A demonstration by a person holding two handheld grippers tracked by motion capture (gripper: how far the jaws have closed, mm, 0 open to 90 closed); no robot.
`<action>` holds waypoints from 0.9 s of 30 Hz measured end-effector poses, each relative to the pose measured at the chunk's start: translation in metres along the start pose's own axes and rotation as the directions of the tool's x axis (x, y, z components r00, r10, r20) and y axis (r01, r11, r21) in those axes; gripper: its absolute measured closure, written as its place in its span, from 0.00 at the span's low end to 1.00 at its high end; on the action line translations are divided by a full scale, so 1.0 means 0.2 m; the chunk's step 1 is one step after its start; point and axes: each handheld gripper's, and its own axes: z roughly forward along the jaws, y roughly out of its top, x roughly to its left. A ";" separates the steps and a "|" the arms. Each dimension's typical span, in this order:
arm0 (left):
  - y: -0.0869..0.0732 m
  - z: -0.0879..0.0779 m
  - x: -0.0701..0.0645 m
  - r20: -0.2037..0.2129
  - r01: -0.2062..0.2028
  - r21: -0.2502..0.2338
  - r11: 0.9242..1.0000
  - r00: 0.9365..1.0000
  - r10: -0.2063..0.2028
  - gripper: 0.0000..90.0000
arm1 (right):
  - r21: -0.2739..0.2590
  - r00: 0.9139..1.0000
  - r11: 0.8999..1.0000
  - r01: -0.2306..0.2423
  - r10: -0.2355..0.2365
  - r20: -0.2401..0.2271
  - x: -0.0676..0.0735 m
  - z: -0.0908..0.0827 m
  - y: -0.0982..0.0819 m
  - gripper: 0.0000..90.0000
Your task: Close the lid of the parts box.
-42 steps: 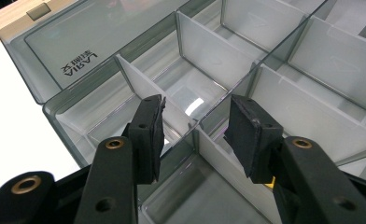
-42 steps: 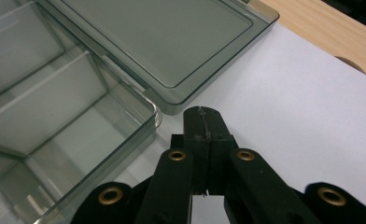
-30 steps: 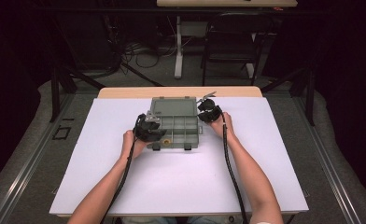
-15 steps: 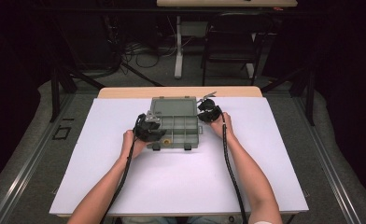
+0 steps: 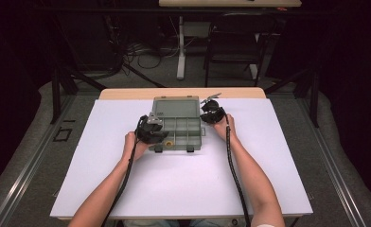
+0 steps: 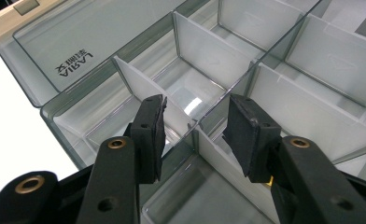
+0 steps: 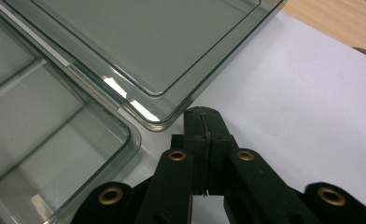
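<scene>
Showing a clear compartment organizer box (image 5: 176,125) lying open at the centre of the white table (image 5: 183,189), its flat lid (image 5: 176,106) folded back toward twelve o'clock and the divided tray toward six o'clock. At the tray's nine o'clock edge the left gripper (image 5: 151,130) hovers with its jaws spread partway; in the left gripper view the left gripper (image 6: 195,126) straddles a white divider (image 6: 218,158) where two partitions meet, pads apart from the plastic and pinching nothing. At the box's three o'clock side the right gripper (image 5: 212,113) rests with its jaws pressed together on nothing; in the right gripper view the right gripper (image 7: 203,116) sits just beside the lid's rounded corner on bare table. Most compartments look empty; a small yellowish object (image 5: 170,142) lies in a cell near six o'clock. Judged from this, opening is done, while any sorting, divider adjustment or reclosing remains.
</scene>
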 end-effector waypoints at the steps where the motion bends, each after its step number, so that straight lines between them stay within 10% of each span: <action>1: 0.00 0.00 0.00 0.000 -0.001 0.000 1.000 1.000 0.001 0.64 | -0.008 1.000 1.000 -0.001 0.001 0.000 0.00 0.00 0.00 1.00; 27: 0.00 0.00 0.00 -0.001 -0.005 0.000 1.000 1.000 0.005 0.64 | -0.029 1.000 1.000 -0.008 0.008 0.004 -0.01 0.02 0.00 1.00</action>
